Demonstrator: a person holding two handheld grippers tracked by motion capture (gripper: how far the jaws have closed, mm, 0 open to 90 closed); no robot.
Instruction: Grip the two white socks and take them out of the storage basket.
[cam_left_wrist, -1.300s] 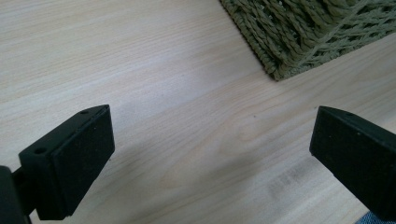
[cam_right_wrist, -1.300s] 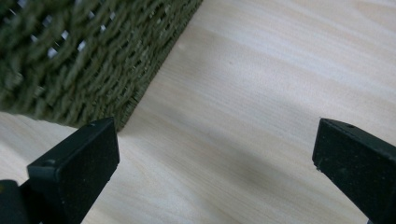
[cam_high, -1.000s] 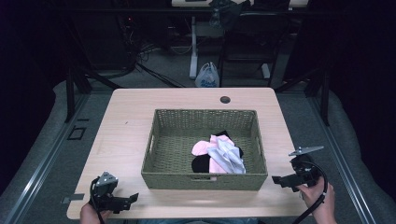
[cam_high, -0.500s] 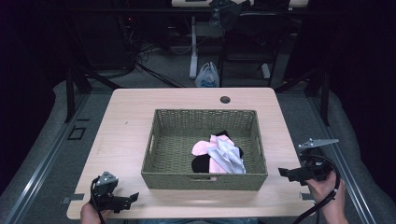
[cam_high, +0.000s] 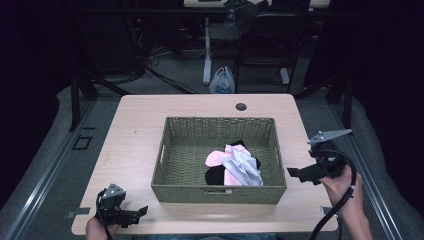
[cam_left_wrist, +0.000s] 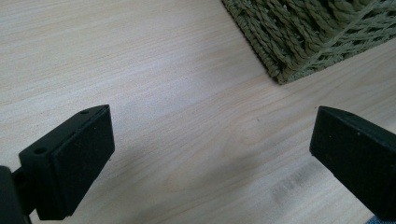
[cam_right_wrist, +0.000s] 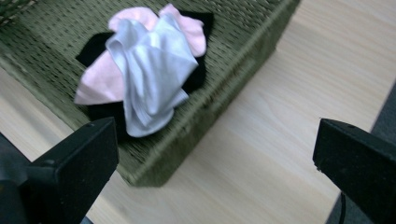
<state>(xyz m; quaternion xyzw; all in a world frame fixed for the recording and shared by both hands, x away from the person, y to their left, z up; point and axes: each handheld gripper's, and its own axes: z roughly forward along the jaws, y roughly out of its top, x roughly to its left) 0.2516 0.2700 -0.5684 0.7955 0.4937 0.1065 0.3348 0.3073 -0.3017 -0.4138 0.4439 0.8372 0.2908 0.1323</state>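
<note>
1. One woven basket (cam_high: 219, 187) mid-table, holding a heap of white, pink and black cloths (cam_high: 233, 167) toward its right near corner.
2. Wide bare table (cam_high: 130, 145) left of it; narrower strip right.
3. Left gripper (cam_high: 131, 215) at near edge, jaws apart, empty.
4. Right gripper (cam_high: 299, 173) beyond right rim, jaws apart; cloth folds (cam_right_wrist: 149, 70) plain there.

The white crumpled cloth (cam_right_wrist: 152, 70) hides most of the black cloth (cam_right_wrist: 95, 46) in the olive woven basket (cam_right_wrist: 233, 84).
</note>
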